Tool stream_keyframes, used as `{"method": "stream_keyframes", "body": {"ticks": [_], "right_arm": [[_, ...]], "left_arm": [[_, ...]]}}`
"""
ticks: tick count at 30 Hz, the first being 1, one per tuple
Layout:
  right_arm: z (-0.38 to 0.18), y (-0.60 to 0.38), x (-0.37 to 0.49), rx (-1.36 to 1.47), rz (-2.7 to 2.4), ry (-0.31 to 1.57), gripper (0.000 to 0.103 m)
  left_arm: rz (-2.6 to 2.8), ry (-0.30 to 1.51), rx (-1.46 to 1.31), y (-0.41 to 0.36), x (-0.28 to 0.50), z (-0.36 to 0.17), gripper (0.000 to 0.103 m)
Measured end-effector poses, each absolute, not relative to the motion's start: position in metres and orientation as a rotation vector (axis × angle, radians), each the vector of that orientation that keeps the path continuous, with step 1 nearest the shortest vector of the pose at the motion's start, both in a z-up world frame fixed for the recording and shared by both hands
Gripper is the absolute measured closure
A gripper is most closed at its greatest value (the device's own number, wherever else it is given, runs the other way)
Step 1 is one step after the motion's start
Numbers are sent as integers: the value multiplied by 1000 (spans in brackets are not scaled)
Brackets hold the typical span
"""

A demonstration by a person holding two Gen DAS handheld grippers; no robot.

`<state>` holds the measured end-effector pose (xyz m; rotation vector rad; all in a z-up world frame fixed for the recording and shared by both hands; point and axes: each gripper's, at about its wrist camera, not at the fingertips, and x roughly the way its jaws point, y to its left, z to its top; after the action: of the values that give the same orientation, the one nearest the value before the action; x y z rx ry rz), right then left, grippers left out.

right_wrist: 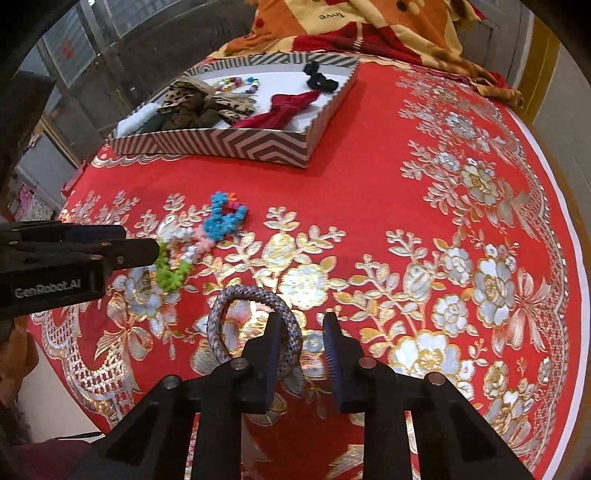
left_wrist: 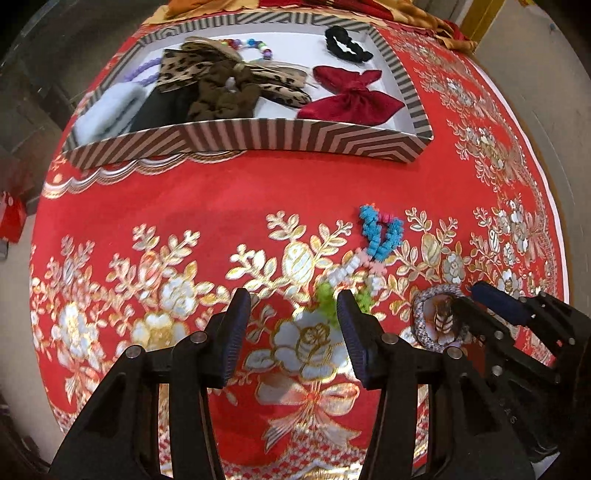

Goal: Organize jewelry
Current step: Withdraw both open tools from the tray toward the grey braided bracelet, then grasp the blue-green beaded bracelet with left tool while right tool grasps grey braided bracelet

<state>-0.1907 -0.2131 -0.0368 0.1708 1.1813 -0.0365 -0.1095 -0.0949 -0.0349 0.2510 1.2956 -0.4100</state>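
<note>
A chain of blue, pink, white and green beads [left_wrist: 380, 236] lies on the red floral tablecloth. My left gripper [left_wrist: 293, 310] hovers low over its green end, open, nothing between the pads; the right fingertip [left_wrist: 345, 306] is beside the green beads. A grey braided ring [right_wrist: 221, 314] lies to the right of the beads. My right gripper [right_wrist: 303, 325] straddles the ring's right side, with its left finger [right_wrist: 275, 332] inside the loop. A gap shows between the band and the right finger. The striped tray [left_wrist: 295, 136] stands behind.
The tray holds a red bow [left_wrist: 351, 96], a black scrunchie [left_wrist: 347, 44], leopard-print bows and coloured beads. Orange and red cloth [right_wrist: 369, 26] is piled behind the tray. The table's round edge curves close on the right [right_wrist: 580, 295].
</note>
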Motion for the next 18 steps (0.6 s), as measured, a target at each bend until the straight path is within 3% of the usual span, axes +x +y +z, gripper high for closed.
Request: {"method": "stream_keyframes", "body": {"ticks": [9,10,11,13,18], "right_arm": [[-37,-212,-188,178,-11,1169,81],[-37,-211,-187,172,-3,1170,84],[-38,-211,-187,168,-1,1170,92],[-39,-214,-187,181,3,1168,94],[-34,-221,-189,224,10,1156,95]], "left_arm": [[-427,1291,254,-108,-100,-43,55],[-440,1288,247,-109,-100,-42,58],[-448,1282,242,-109,-99,-42,74],[-459,1277,251,-113,-99,-42,88],[-485,1308,207,-111,-96,-39,97]]}}
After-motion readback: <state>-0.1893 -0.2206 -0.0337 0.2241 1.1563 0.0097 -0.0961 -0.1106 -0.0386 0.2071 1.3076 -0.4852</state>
